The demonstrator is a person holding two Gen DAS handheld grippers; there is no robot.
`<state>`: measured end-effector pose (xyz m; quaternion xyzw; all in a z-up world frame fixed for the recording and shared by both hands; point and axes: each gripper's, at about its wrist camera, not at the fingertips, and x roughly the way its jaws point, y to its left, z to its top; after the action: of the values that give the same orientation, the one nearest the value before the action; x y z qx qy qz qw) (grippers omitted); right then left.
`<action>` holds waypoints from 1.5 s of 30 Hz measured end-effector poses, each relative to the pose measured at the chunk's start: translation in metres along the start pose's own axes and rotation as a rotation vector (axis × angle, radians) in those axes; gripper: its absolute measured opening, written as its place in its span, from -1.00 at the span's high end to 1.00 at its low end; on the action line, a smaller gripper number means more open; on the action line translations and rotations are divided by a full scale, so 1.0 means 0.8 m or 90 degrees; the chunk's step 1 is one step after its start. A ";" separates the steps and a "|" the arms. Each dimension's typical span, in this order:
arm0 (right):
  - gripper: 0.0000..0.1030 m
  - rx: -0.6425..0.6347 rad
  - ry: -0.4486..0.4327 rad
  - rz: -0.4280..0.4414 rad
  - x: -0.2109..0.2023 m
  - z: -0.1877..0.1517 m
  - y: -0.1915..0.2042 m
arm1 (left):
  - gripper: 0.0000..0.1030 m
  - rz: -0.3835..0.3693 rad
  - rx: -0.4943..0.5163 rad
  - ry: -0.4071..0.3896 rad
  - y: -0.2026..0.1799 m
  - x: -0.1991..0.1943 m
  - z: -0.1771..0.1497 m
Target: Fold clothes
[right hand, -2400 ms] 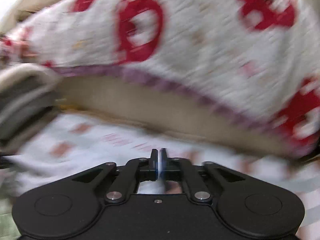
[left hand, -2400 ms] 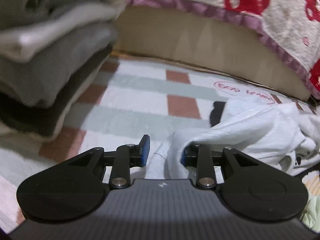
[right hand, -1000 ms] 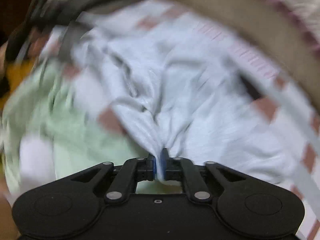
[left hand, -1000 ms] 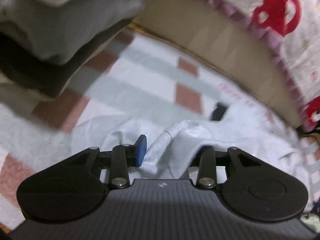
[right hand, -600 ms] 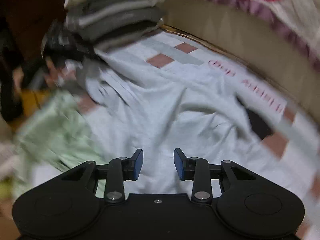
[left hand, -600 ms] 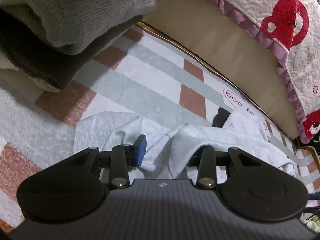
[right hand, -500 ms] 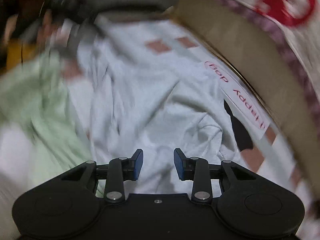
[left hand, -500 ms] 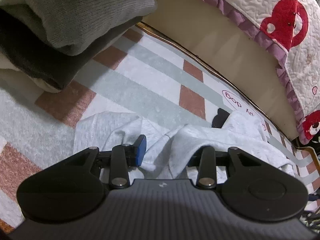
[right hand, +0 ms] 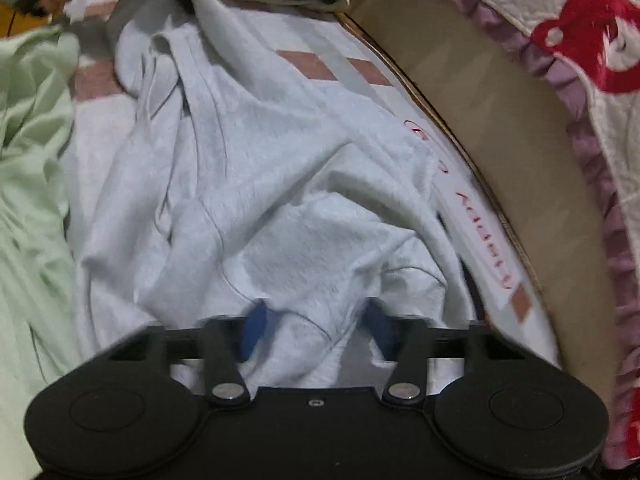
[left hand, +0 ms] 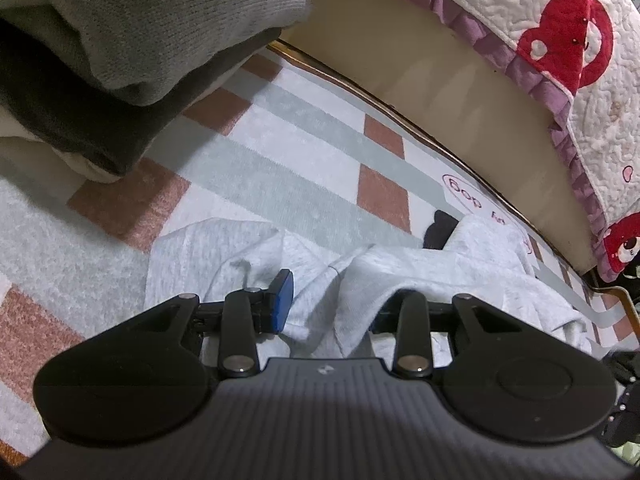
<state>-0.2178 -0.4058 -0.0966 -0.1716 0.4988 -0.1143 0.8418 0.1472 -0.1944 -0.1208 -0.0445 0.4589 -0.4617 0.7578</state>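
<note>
Straddling a soft ridge of the pale grey garment [left hand: 436,268], the left gripper [left hand: 326,306] has its jaws apart. The right gripper [right hand: 316,330] likewise stands with jaws spread around a rumpled fold of the garment [right hand: 280,184], which sprawls on the checked fleecy rug [left hand: 280,168] beside stacked knit folded clothes [left hand: 132,40].

2 low wrist views — both near garment [left hand: 460,272]

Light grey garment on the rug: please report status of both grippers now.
Left gripper open, jaws astride a raised fold. Right gripper open, cloth bunched between jaws. Light grey garment crumpled, unfolded. Green garment alongside.
</note>
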 end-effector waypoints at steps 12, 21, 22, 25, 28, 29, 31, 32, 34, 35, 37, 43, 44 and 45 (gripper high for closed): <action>0.87 0.442 -0.205 -0.231 -0.194 -0.065 -0.210 | 0.19 -0.211 0.064 -0.001 -0.046 -0.031 0.003; 0.86 0.562 -0.001 -0.273 -0.104 -0.144 -0.228 | 0.10 -0.093 0.268 -0.010 -0.103 -0.020 -0.037; 0.86 0.564 0.006 -0.269 -0.097 -0.149 -0.227 | 0.10 -0.086 0.255 -0.018 -0.100 -0.018 -0.036; 0.85 0.569 0.028 -0.256 -0.076 -0.161 -0.225 | 0.07 -0.092 0.192 -0.030 -0.094 -0.006 -0.022; 0.84 0.569 0.043 -0.243 -0.059 -0.171 -0.223 | 0.01 -0.111 0.185 -0.013 -0.113 0.016 -0.011; 0.84 0.566 0.045 -0.239 -0.056 -0.173 -0.223 | -0.01 -0.115 0.189 -0.006 -0.121 0.025 -0.009; 0.84 0.566 0.035 -0.228 -0.051 -0.174 -0.224 | -0.05 -0.104 0.181 0.009 -0.132 0.050 -0.003; 0.84 0.567 0.026 -0.220 -0.050 -0.175 -0.225 | -0.07 -0.092 0.173 0.022 -0.136 0.066 0.001; 0.83 0.571 0.002 -0.200 -0.050 -0.176 -0.226 | -0.15 -0.060 0.149 0.058 -0.140 0.097 0.014; 0.83 0.573 -0.011 -0.185 -0.051 -0.177 -0.226 | -0.21 -0.047 0.132 0.084 -0.140 0.112 0.018; 0.83 0.581 -0.037 -0.157 -0.054 -0.179 -0.224 | -0.23 -0.067 0.105 0.130 -0.140 0.128 0.018; 0.80 0.618 -0.126 -0.046 -0.076 -0.192 -0.215 | 0.30 -0.164 0.122 0.156 -0.141 0.108 -0.022; 0.78 0.619 -0.167 0.023 -0.086 -0.197 -0.213 | 0.60 -0.175 0.127 0.178 -0.142 0.105 -0.038; 0.83 0.622 -0.210 0.111 -0.098 -0.203 -0.210 | 0.77 -0.175 0.131 0.183 -0.142 0.095 -0.052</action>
<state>-0.4018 -0.5595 -0.0381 0.2678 0.2605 -0.2343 0.8975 0.0534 -0.3002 -0.1389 0.0373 0.5026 -0.6064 0.6151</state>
